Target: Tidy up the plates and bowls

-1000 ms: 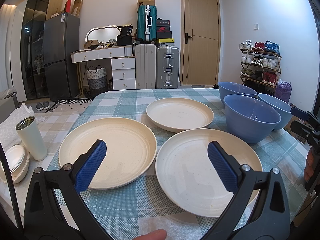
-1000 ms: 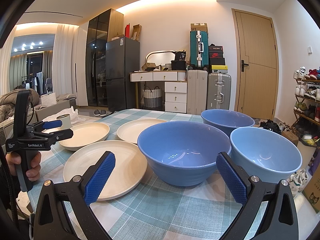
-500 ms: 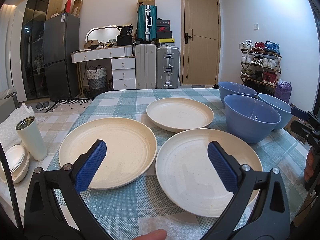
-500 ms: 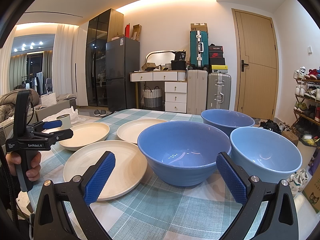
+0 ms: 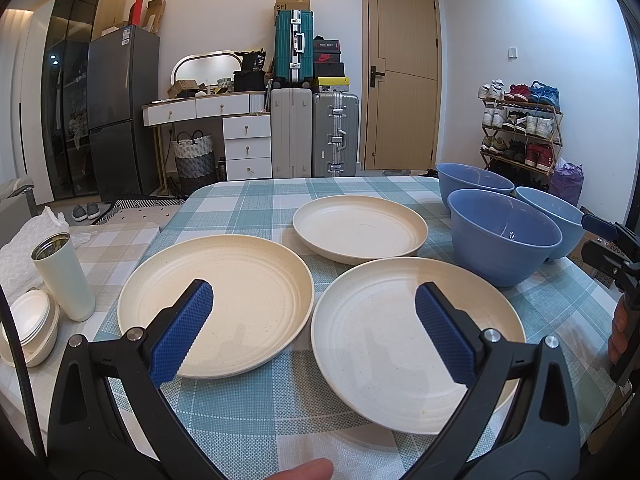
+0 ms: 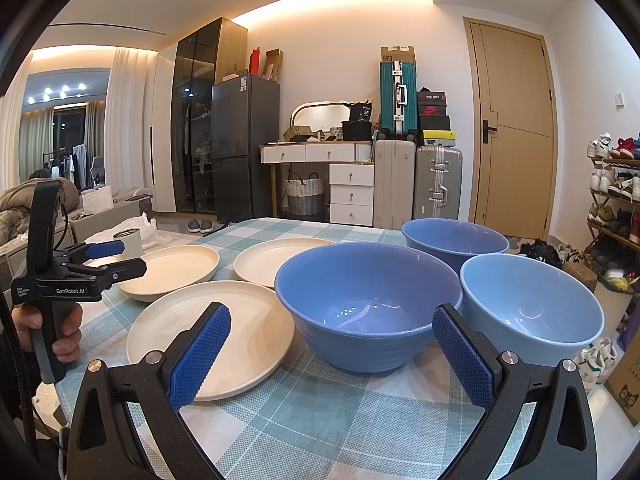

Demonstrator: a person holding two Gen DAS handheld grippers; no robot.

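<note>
So far nothing is being held: the left gripper (image 5: 314, 326) and the right gripper (image 6: 330, 354) are both hovering with jaws spread wide and empty above the worktop (image 5: 256, 404). Three cream plates are lying apart, and three blue bowls are sitting close together on the right, so the stacking looks not yet begun. The near plate (image 5: 416, 340) is lying just ahead of the left gripper, the left plate (image 5: 216, 304) beside it. The nearest bowl (image 6: 368, 304) is sitting straight ahead of the right gripper. Next, a jaw probably needs lowering over a rim.
</note>
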